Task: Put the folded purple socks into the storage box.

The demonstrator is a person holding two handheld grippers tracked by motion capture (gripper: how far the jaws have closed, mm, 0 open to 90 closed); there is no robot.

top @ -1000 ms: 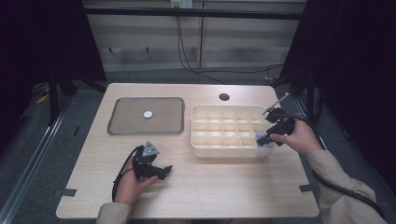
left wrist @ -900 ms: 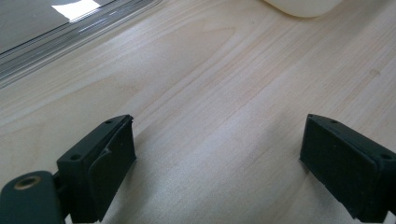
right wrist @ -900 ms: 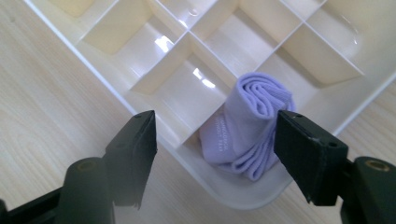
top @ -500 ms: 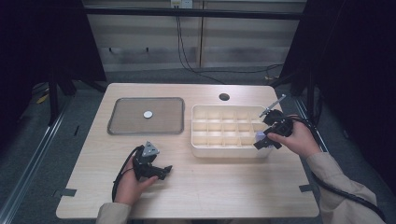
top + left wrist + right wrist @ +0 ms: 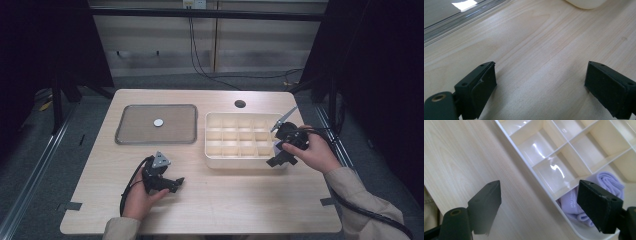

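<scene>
A cream divided organiser box (image 5: 240,150) stands right of centre on the wooden table. A rolled lavender cloth (image 5: 574,203) lies in its corner compartment, and a sliver of the cloth (image 5: 276,145) peeks out at the box's right end. My right gripper (image 5: 278,151) hovers over that corner, open; its jaws have just been opening, and only the box rim and bare wood lie under my right gripper (image 5: 537,195). My left gripper (image 5: 172,184) rests on the table near the front. In its own view my left gripper (image 5: 540,72) is open over bare wood.
A grey flat tray (image 5: 135,131) at the back left holds a small white disc (image 5: 158,122). A round cable hole (image 5: 240,104) sits behind the box. Cables trail from both grippers. Dark floor surrounds the table.
The right hand and gripper have shifted slightly toward the near right corner of the box, with the jaws spread wider. The left hand has not moved.
</scene>
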